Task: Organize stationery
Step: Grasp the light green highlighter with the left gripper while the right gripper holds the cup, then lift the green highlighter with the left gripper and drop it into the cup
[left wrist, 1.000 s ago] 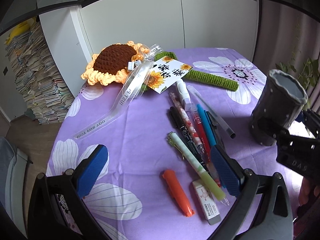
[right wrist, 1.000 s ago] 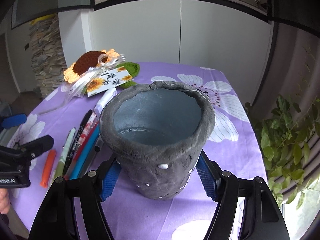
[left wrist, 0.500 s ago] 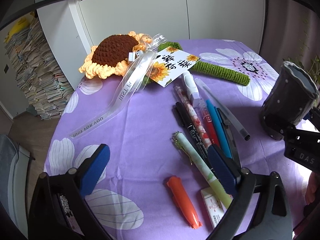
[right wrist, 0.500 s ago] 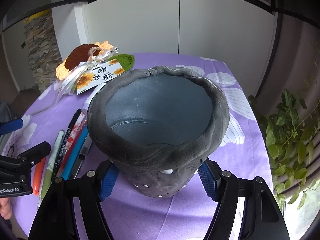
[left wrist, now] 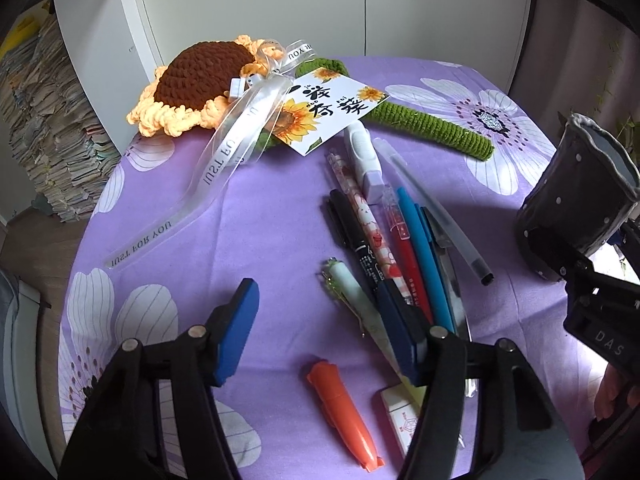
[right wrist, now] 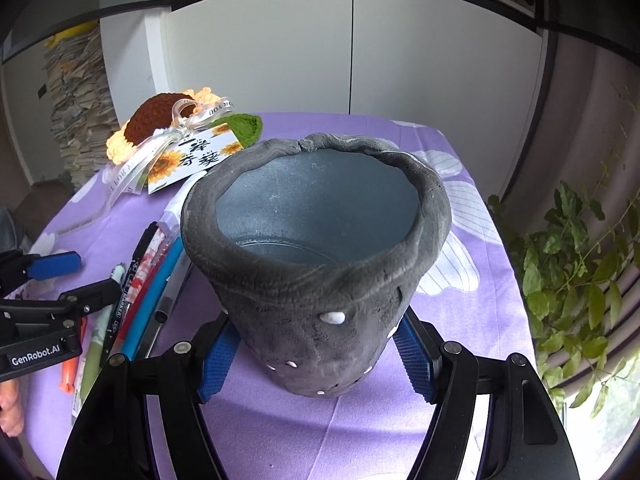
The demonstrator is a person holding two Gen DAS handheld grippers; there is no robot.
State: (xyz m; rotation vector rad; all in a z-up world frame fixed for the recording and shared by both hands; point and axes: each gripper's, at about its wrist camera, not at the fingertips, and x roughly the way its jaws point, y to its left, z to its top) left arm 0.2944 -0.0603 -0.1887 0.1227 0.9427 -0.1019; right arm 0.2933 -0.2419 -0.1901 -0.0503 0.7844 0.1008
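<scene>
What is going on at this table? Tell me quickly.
A person is tidying stationery with two hand-held grippers. The right hand-held gripper is clamped on a grey pen pot, which is tilted and looks empty. The left hand-held gripper is open above the purple tablecloth, close to a row of pens, holding nothing. An orange highlighter and an eraser lie loose nearby. Nothing is in the pot yet.

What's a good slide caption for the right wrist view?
Right gripper clasps a grey pen holder, pens waiting on the purple cloth.
</scene>
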